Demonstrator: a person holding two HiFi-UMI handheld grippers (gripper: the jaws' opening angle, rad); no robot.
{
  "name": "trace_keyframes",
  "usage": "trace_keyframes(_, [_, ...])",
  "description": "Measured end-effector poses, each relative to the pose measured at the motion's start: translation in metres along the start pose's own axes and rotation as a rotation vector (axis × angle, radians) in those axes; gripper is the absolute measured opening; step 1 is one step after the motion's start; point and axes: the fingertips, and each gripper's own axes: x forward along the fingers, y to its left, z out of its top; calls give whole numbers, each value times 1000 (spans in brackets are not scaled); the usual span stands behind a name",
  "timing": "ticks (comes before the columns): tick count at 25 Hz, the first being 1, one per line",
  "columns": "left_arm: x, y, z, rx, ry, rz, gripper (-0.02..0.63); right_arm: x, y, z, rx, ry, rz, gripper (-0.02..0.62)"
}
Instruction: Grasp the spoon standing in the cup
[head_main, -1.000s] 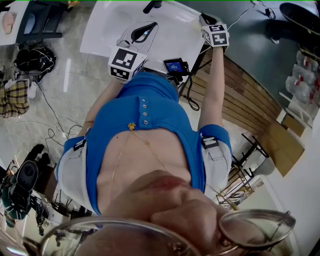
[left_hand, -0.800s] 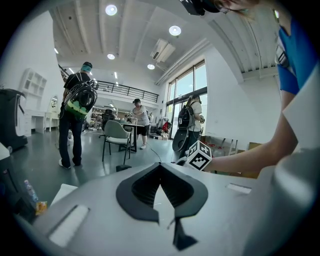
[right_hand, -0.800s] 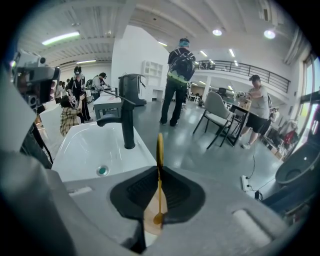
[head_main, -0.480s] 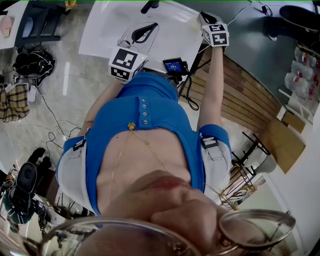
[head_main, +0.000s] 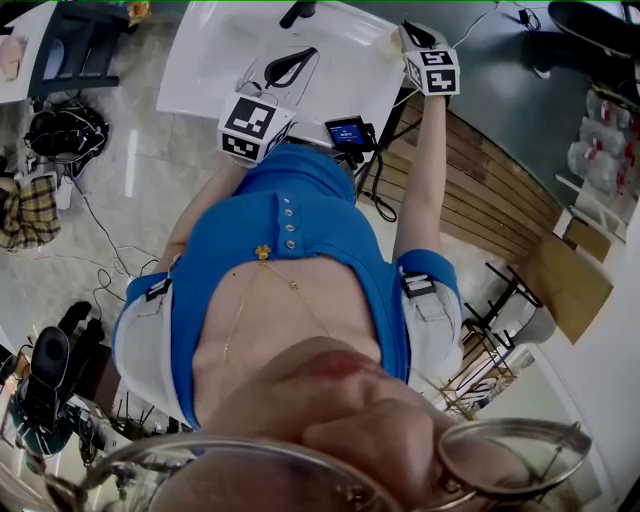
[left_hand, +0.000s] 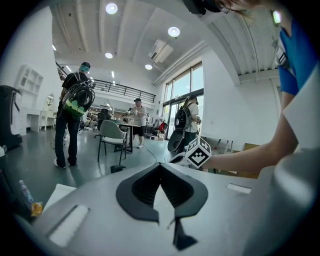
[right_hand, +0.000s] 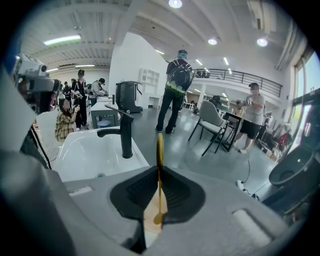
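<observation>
The right tool (right_hand: 159, 169) is seen pressed shut on the spoon (right_hand: 159, 150), a thin golden one whose shaft is pinched between the two dark pads. The spoon's long axis is laid along the seam of the jaws. Its broader end is carried out past the tips, and its small rounded end is shown low down, inside the tool's throat. A tan patch (right_hand: 149, 222) is seen behind that lower end; it may be the cup, though this cannot be settled from so close a view. The spoon is thus found within the right tool itself, not ahead of it or to either side, and the grasp asked for is judged to be made already. Any withdrawal would best be made along the spoon's own axis, so that the shaft is not levered against whatever surrounds it.

The left tool (left_hand: 160, 166) is held with its jaws pressed together and nothing between them. It is plainly the farther of the two from the spoon, the right tool's marker cube (left_hand: 199, 152) being seen off beyond it. Past the right tool a white sink (right_hand: 95, 157) with a black faucet (right_hand: 124, 132) is seen at the counter (head_main: 200, 60).
</observation>
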Motion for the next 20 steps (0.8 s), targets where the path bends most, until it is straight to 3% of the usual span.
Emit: trace_keyframes(20, [-2,-9,6,32,-5,-38,0,-20,0,30,12,-78,-33,21])
